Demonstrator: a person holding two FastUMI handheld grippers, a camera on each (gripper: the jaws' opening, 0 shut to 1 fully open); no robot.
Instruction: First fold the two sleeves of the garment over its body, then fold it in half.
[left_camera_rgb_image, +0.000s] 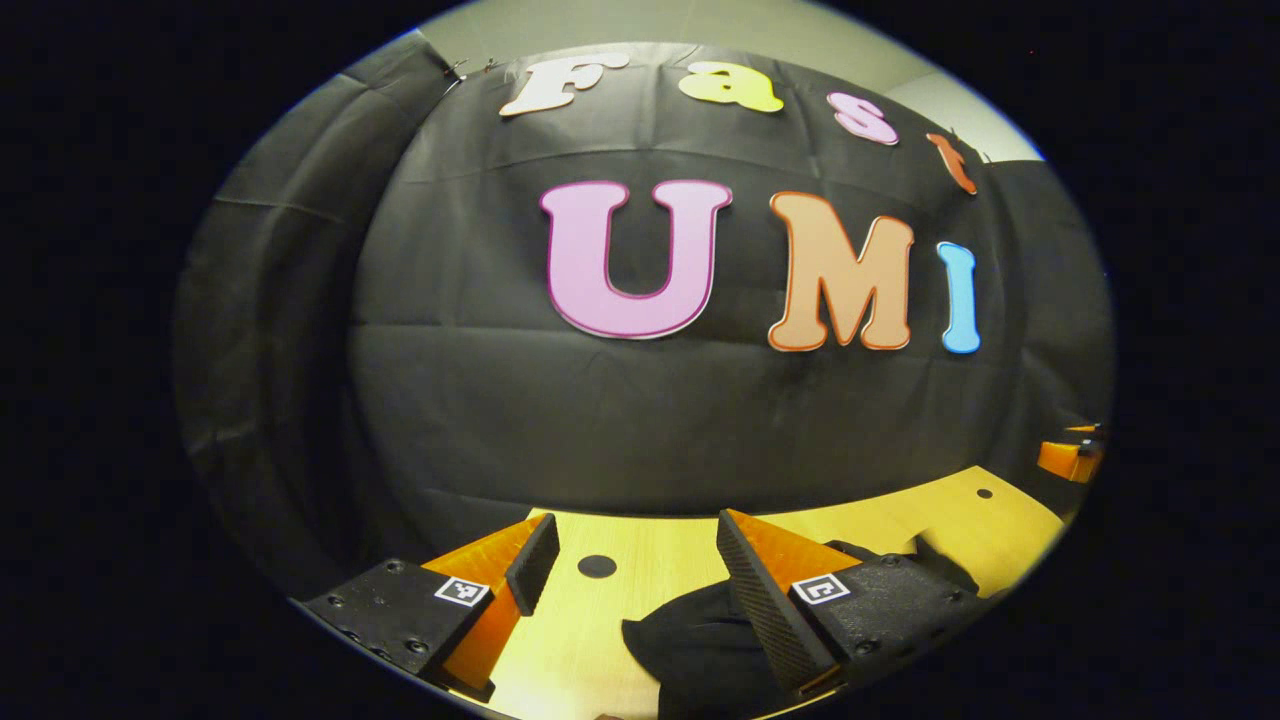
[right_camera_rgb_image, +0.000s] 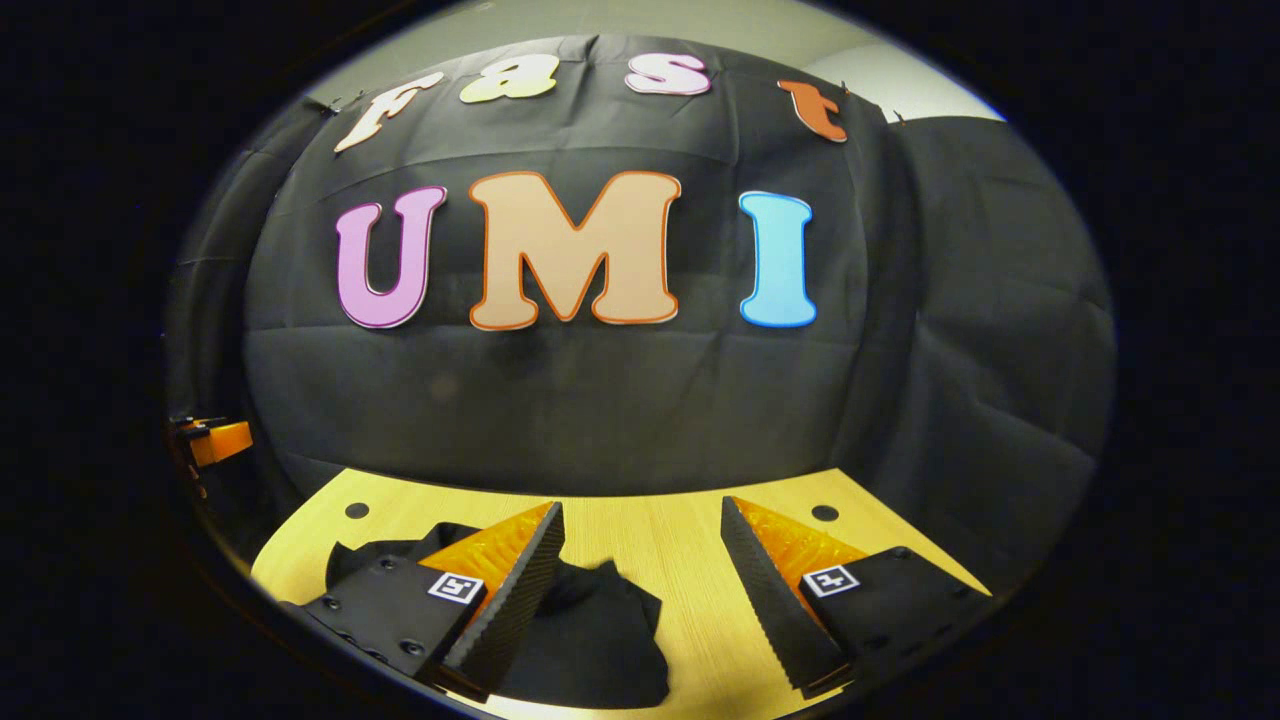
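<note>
A black garment (left_camera_rgb_image: 690, 640) lies on the wooden table (left_camera_rgb_image: 650, 560), partly behind the right finger of my left gripper (left_camera_rgb_image: 635, 535). That gripper hovers above the table, open, with nothing between its fingers. In the right gripper view the same black garment (right_camera_rgb_image: 590, 630) spreads under and behind the left finger of my right gripper (right_camera_rgb_image: 640, 520), with a sleeve end reaching toward the middle. The right gripper is open too, its jaws wide apart over bare wood. How the garment is folded I cannot tell from here.
The table (right_camera_rgb_image: 680, 550) has small round holes (left_camera_rgb_image: 597, 566) near its back edge and ends against the black cloth wall. The other gripper (left_camera_rgb_image: 1070, 455) shows at the far right of the left gripper view, and the other gripper (right_camera_rgb_image: 215, 440) at the far left of the right gripper view.
</note>
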